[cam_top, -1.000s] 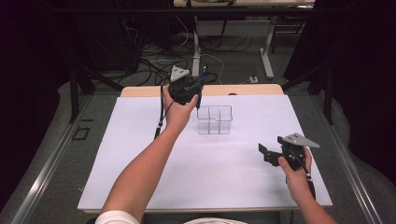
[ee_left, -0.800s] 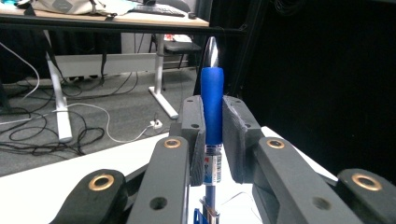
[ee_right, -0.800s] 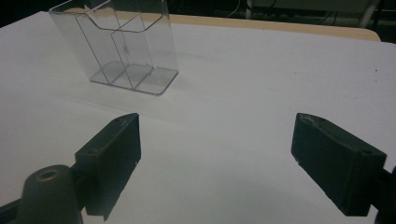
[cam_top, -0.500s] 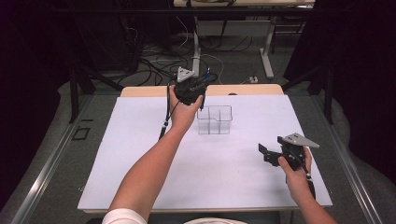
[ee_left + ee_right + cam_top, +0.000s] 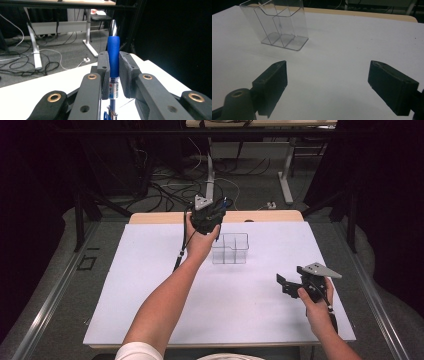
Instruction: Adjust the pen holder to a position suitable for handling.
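My left gripper (image 5: pixel 113 72) pinches a blue pen (image 5: pixel 113 56) with a soft grip sleeve and silver tip, held over the table's far edge just left of the clear organizer (image 5: pixel 230 248); the tip points far. My right gripper (image 5: pixel 327 85) is spread wide.

The blue ballpoint pen with the clear barrel (image 5: pixel 113 60) carries a small printed label with a barcode, lower centre, too small to read
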### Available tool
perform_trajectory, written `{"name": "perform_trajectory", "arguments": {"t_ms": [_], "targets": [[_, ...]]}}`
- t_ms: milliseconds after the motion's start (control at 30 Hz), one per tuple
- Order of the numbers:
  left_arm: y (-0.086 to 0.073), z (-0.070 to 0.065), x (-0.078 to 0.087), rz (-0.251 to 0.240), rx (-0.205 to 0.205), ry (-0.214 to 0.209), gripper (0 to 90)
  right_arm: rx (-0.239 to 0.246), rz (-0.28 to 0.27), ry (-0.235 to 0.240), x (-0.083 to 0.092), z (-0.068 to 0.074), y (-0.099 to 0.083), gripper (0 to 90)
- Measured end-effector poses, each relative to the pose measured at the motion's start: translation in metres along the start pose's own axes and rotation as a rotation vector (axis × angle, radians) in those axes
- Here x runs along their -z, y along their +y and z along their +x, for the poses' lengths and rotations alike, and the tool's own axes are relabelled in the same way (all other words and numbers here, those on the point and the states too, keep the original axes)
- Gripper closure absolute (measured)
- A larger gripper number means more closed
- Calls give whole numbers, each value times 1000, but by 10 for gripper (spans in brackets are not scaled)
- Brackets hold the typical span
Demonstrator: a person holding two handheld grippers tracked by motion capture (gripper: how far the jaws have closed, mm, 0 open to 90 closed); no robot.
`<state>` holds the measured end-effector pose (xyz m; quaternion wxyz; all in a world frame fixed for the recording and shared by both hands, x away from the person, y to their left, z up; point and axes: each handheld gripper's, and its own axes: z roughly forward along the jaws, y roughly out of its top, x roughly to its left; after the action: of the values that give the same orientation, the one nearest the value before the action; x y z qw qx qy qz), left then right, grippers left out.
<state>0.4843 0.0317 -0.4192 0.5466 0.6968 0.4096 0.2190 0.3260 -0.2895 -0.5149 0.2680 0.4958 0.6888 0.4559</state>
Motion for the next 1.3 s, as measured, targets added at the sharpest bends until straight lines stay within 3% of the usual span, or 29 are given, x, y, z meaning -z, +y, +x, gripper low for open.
{"name": "perform_trajectory", "arguments": {"t_ms": [1300], "targets": [[-31,10,-15,79,32,34,801,-2,-4,9,-1,1,-1,155]]}}
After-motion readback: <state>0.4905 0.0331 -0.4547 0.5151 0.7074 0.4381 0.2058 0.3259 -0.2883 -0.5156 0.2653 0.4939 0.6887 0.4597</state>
